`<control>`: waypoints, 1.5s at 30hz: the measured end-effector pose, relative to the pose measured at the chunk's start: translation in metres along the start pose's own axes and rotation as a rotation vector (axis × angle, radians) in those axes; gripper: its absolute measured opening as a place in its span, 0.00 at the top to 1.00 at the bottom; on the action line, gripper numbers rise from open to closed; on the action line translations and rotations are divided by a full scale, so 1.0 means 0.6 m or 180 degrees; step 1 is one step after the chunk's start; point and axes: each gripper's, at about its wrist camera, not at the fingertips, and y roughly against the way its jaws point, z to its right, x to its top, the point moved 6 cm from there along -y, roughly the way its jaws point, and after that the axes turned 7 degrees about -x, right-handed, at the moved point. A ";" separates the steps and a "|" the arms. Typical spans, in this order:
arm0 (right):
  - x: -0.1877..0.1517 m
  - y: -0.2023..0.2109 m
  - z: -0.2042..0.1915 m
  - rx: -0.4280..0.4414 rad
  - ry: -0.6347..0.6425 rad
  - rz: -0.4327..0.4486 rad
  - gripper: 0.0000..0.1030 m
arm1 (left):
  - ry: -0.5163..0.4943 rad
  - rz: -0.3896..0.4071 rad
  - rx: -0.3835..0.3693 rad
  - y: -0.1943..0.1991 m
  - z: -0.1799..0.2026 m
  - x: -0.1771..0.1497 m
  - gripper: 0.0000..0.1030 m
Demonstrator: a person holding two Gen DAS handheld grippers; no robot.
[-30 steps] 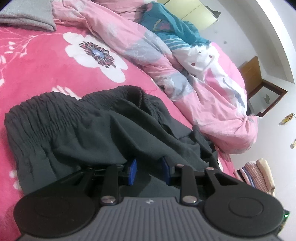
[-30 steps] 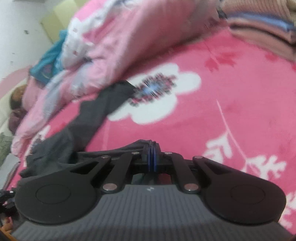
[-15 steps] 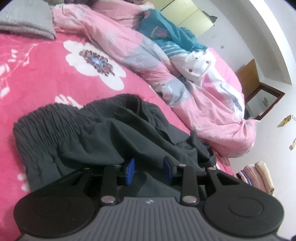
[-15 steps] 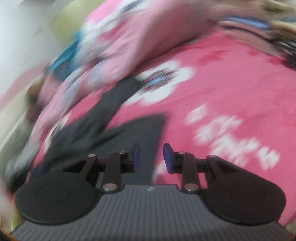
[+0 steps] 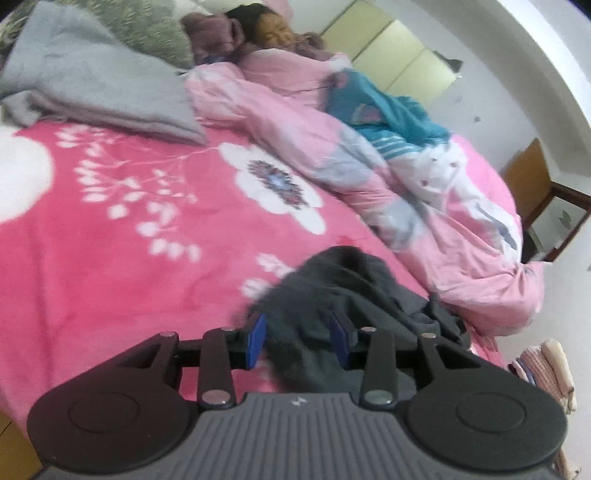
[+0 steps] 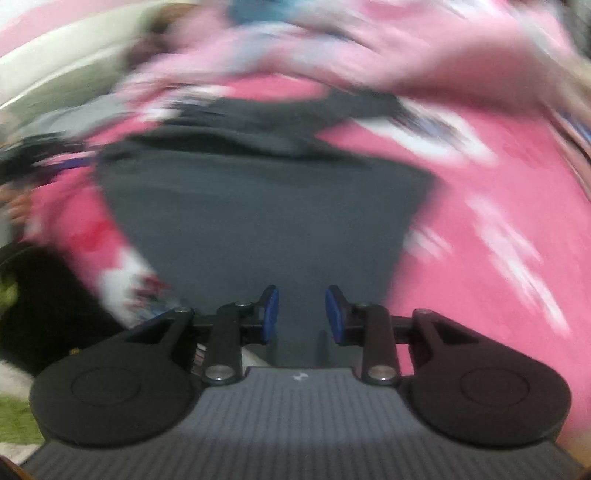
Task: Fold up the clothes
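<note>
Pink flowered bed (image 5: 110,258) carries the dark trousers (image 5: 343,295), lying ahead of both sets of fingers. Left gripper (image 5: 299,341) and right gripper (image 6: 299,314) are opening, gripping nothing; I'd re-grip a flat edge before folding.

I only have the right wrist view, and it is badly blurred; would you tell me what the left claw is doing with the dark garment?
Observer: The left claw is opening, with a bunched fold of the dark garment between its pads and not visibly pinched.
Operator: Thank you. Does the garment lie flat at that end?
Observer: No, it is heaped in rumpled folds right beside the pink quilt.
Operator: Is there anything nearby that I should avoid?
Observer: Yes, a person lies under that quilt at its far end.
</note>
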 end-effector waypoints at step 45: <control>0.289 -0.188 -0.142 0.1333 0.0298 0.0378 0.70 | -0.0762 -0.0057 0.0020 -0.026 0.078 0.021 0.66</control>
